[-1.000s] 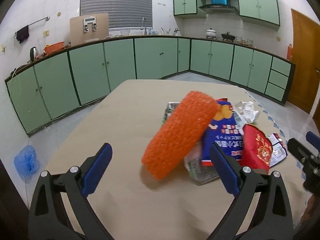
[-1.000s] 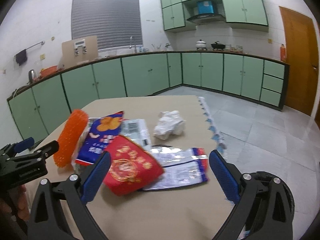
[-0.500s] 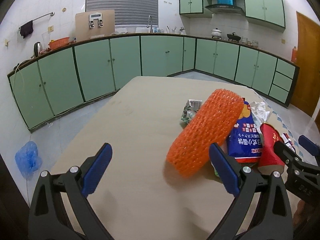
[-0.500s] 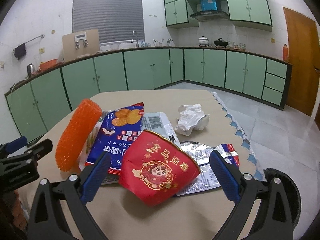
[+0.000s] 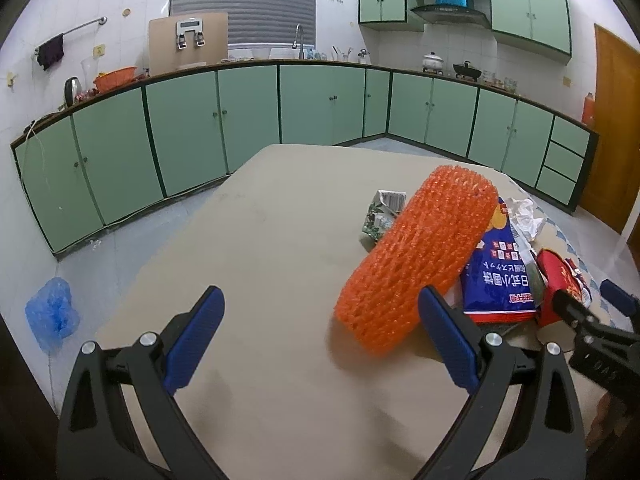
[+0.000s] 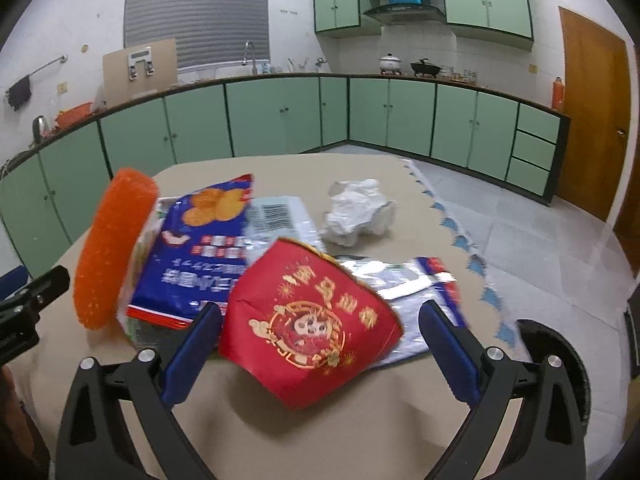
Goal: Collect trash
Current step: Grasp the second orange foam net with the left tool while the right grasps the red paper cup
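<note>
The trash lies in a loose heap on the beige table (image 5: 256,248), and both grippers face it with their blue-padded fingers spread wide and nothing between them touching the pads. In the left wrist view the left gripper (image 5: 320,340) points at bare tabletop; the orange foam net sleeve (image 5: 416,252) lies ahead and to its right, tilted with its far end raised on the pile, its near end just inside the right finger. Behind the sleeve a small crumpled green-and-white wrapper (image 5: 380,216) peeks out, and to the right lies the blue snack bag (image 5: 500,276), partly under the sleeve. In the right wrist view the right gripper (image 6: 320,344) is spread around the near part of a red paper cup (image 6: 308,320), which lies on its side with its printed gold design facing up, between the two fingers but apart from both pads as far as can be seen. The cup overlaps the blue snack bag on its left and a silver foil wrapper (image 6: 412,280) on its right. Farther back sits a crumpled white tissue (image 6: 356,212), near the scalloped table edge. Off the table's right corner, a dark round bin (image 6: 560,360) shows low, partly hidden by the finger.
</note>
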